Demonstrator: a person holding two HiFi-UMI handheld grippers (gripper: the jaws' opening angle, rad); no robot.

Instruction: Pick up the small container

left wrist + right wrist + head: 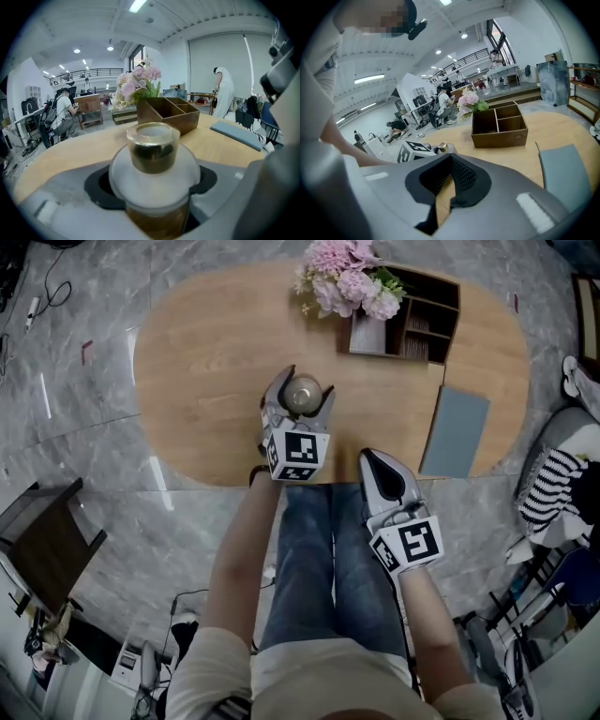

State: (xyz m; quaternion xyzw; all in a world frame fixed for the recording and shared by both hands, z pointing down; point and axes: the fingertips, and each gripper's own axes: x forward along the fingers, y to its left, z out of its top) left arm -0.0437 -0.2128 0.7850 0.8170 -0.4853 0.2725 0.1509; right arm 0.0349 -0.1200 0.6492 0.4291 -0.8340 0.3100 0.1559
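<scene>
Small container [153,154] is being clamped between my left tool's [304,382] jaws, over the near edge of the one oval surface [206,352]. That surface is also carrying one grey mat [456,430], one wooden organiser [412,320] and one flower bunch [347,282]. My right tool [373,461] is idling closed on nothing. I am gripping glossy glass (slick, I judge), so a slack squeeze risks dropping it.

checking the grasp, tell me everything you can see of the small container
The container is a small clear jar with amber-brown contents, a white domed shoulder and a translucent gold cap. It stands upright between the jaws of the left gripper, which close on its sides, over the near part of the table. Whether its base touches the wood cannot be seen.
</scene>
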